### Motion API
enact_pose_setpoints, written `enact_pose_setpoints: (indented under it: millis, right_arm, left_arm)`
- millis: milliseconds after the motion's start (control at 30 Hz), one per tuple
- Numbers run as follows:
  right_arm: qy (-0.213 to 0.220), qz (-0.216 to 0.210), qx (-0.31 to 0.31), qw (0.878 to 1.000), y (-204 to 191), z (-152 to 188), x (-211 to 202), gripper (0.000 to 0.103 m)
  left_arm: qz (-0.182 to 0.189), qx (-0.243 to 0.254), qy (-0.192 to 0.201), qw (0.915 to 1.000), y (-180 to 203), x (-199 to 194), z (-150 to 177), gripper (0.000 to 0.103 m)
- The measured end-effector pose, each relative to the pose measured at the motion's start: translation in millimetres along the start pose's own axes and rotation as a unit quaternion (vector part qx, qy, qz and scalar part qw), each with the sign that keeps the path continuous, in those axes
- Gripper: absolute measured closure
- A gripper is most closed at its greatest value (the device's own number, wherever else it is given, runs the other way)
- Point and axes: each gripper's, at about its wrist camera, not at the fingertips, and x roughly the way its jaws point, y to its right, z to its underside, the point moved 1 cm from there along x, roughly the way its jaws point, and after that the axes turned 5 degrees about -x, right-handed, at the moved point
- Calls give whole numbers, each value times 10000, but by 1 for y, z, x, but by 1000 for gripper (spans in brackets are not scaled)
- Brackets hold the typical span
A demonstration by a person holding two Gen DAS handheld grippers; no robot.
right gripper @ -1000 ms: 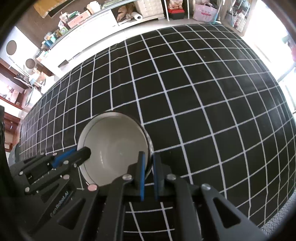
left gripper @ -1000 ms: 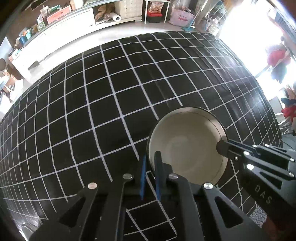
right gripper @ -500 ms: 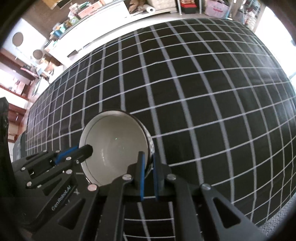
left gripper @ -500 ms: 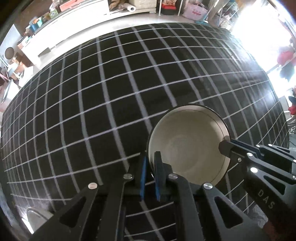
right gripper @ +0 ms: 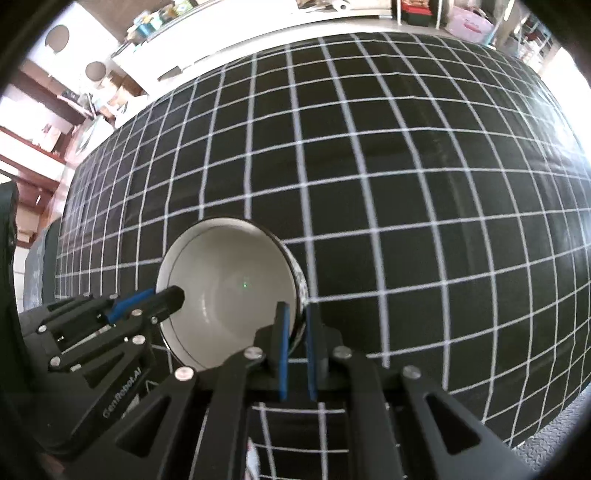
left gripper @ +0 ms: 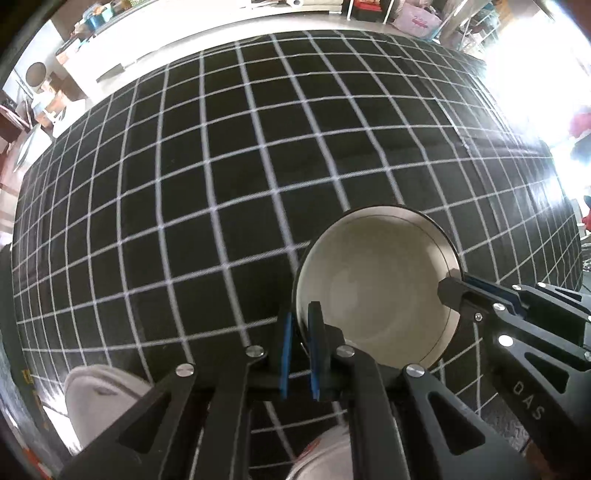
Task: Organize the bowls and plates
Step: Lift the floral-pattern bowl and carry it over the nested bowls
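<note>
nearest, item one: my left gripper (left gripper: 300,325), pointing down, blue pads pinched tight on the near-left rim of the bowl (left gripper: 376,291), one pad inside the wall and one outside, almost no gap between them.

item two: my right gripper (right gripper: 295,323), likewise clamped down to a sliver on the same bowl's opposite rim; in the right wrist view the rim passes between the two blue pads at the bowl's right side. (each gripper also shows in the other's camera, as a black finger tip reaching over the rim from the side.)

item three: the bowl itself, round, pale cream inside, dark thin line at the lip, dark patterned outside visible in the right wrist view. empty. held between both grippers, above the tablecloth (left gripper: 221,184); whether its base touches the cloth i cannot tell.

item four: low in the left wrist view, partly hidden behind my gripper frame, a pale rounded thing (left gripper: 99,402) at lower left and a second pale shape (left gripper: 321,458) at the bottom edge; too blurred to name.

item five: tablecloth, black with a white grid, covering the whole table out to its far edge.

item six, farthest: a white counter (right gripper: 236,44) along the back wall, cluttered with small goods, and a pink bag (left gripper: 417,22) on the floor beyond the table's far right corner.
</note>
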Motion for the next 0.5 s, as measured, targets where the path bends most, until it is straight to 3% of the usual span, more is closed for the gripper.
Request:
enact_pose_setpoints:
  millis: [500]
  right_arm:
    - [-150, 205, -245, 9994, -26, 4, 8, 92]
  left_arm:
    - [278, -287, 43, 9992, -44, 11, 38, 96]
